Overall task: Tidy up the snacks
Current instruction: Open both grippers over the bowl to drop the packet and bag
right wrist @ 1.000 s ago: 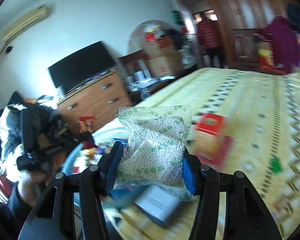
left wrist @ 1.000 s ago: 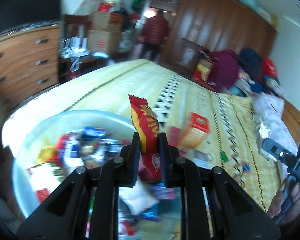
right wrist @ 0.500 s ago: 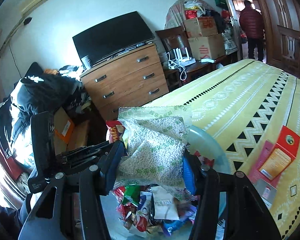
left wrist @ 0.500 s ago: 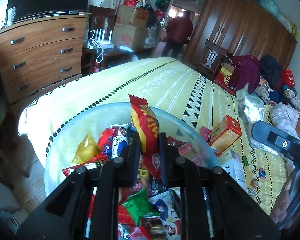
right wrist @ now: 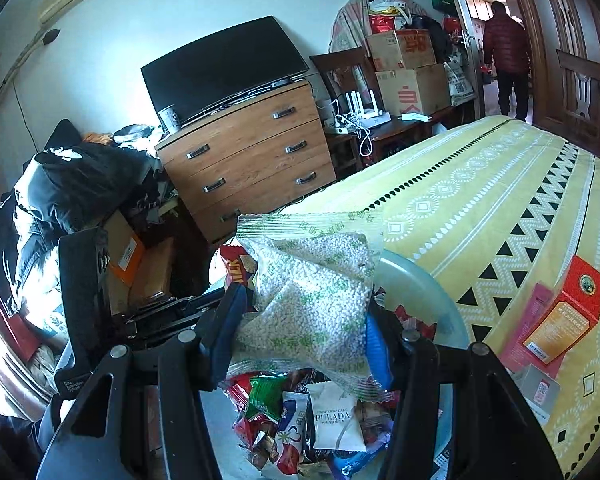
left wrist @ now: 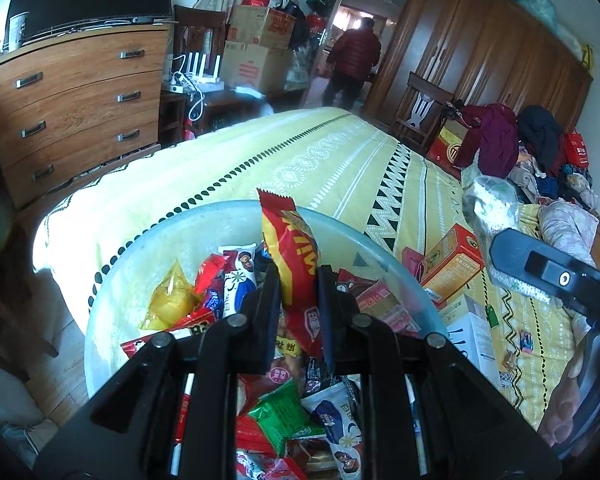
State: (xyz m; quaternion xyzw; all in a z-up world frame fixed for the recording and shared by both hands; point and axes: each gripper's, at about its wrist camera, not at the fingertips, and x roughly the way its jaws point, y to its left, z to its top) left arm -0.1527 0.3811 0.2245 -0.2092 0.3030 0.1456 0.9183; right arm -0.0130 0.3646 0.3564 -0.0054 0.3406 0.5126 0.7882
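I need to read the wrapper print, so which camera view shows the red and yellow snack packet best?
The left wrist view: the red and yellow snack packet stands upright, clamped in the left gripper, its front lettering facing the camera. The right wrist view shows only a red corner behind the clear bag of white pellets.

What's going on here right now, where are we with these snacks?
A person is sorting snacks on a bed with a gripper in each hand. The left gripper is shut on a red and yellow snack packet, held upright over the pale blue basin full of wrapped snacks. The right gripper is clamped on a clear bag of small white pellets, also over the basin. Neither is released yet. An orange box lies on the yellow bedspread beside it.
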